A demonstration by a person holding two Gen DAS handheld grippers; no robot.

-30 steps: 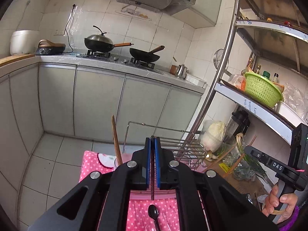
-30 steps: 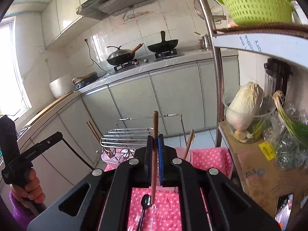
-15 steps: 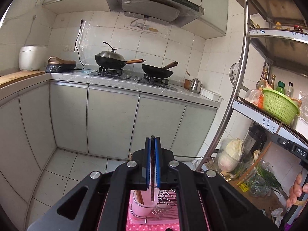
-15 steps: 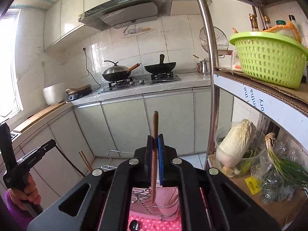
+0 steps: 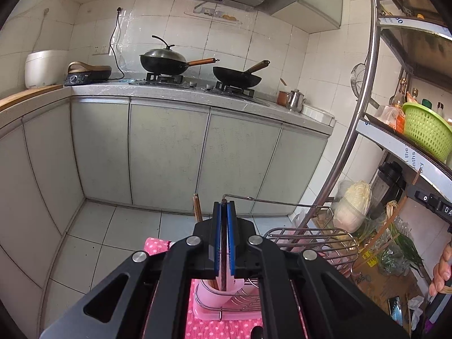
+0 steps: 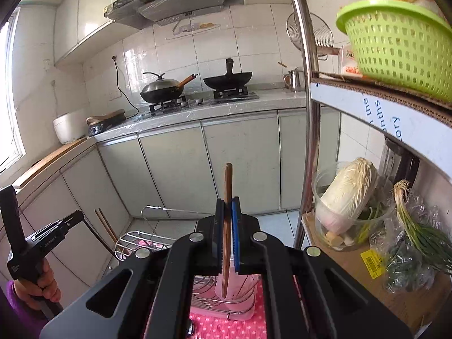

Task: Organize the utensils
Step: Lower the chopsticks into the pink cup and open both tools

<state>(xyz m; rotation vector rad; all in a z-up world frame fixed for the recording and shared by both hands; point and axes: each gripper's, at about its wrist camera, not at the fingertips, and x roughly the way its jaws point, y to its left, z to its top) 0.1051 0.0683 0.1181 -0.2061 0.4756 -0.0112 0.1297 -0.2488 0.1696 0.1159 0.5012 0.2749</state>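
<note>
Right gripper (image 6: pixel 226 234) clamps chopstick (image 6: pixel 227 197); left gripper (image 5: pixel 223 237) clamps dark chopstick (image 5: pixel 223 254); shelf lettering partly hidden

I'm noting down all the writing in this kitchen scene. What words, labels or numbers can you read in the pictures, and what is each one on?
"the", "nths", "ory": cut-off blue words on the white shelf edge.
"DA": cut-off white letters on the right hand-held gripper, seen from the left camera.
Print on the left hand-held gripper: too blurred.
Yellow barcode sticker on the cardboard box: too small.
Packet beside the green basket: unreadable.
</note>
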